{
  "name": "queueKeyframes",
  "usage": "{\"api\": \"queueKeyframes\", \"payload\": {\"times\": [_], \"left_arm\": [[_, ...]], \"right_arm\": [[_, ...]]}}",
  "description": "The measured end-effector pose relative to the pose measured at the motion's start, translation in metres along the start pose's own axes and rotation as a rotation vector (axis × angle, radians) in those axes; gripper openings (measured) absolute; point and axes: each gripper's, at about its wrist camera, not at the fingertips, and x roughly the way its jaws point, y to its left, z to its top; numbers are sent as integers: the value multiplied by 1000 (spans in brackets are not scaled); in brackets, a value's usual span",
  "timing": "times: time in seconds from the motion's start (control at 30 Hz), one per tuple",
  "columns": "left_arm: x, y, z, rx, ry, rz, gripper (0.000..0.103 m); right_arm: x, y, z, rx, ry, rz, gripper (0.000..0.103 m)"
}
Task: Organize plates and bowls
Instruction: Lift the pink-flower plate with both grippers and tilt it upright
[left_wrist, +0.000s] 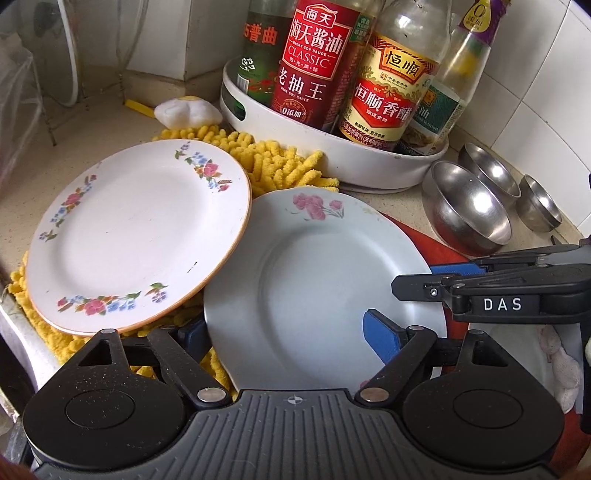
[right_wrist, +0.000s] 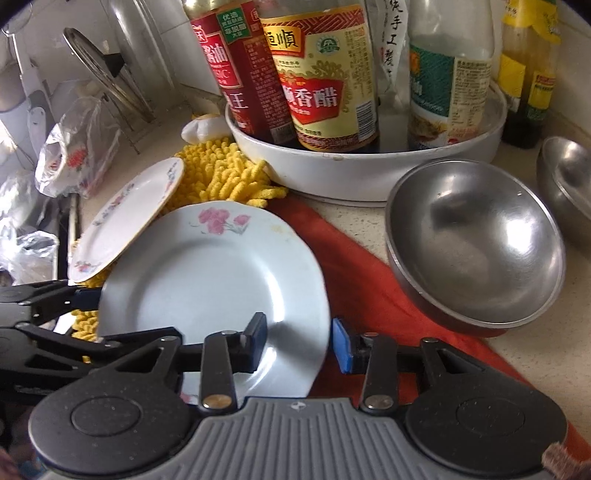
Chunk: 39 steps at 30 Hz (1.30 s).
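White wall tiles and a speckled counter (right_wrist: 354, 225) are seen behind everything, with a red cloth (right_wrist: 369, 280) and a yellow mat (right_wrist: 225, 173) spread near the counter's middle. Both claws straddle the pale blue plate (right_wrist: 207, 280), and neither is clamped on it. The right claw (right_wrist: 299, 341) is held apart, one pad over the plate's near rim and the other just outside it above the red cloth. The left claw (left_wrist: 284, 334) is also spread wide, one blue pad (left_wrist: 384, 338) lying over the plate's face and the other finger partly hidden beyond its opposite rim; contact cannot be told. The flowered plate (left_wrist: 136, 236) is tilted, its edge resting on the blue plate's rim. Were the blue plate lifted or slid, the flowered plate would likely be tipped off and could slide toward the counter's edge. Farther out, three steel bowls (left_wrist: 469, 210) stand beside a white tray (left_wrist: 354, 162) of sauce bottles (left_wrist: 314, 62), which could be knocked by a wide swing.
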Motion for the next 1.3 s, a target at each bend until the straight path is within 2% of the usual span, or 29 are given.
{"api": "queueKeyframes", "payload": {"times": [0.13, 0.33, 0.47, 0.7, 0.97, 1.13, 1.23, 1.3], "left_arm": [[5, 0, 1, 8, -1, -3, 90], [12, -8, -2, 45, -11, -10, 101], [9, -5, -1, 21, -31, 5, 94], [2, 0, 1, -10, -21, 8, 85], [-4, 0, -9, 14, -28, -1, 83], [4, -6, -12, 61, -53, 26, 89], [3, -7, -11, 53, -51, 31, 89], [1, -5, -9, 30, -50, 29, 86]], "right_arm": [[0, -2, -2, 6, -4, 12, 35], [-1, -5, -5, 18, -24, 29, 37], [-2, -5, -7, 2, -37, 28, 35], [-6, -1, -9, 12, -32, 7, 32], [-9, -5, -16, 36, -20, 25, 32], [-8, 1, -19, -25, -37, 25, 40], [-9, 4, -25, -16, -68, 10, 39], [-10, 5, -24, -2, -67, 0, 35]]}}
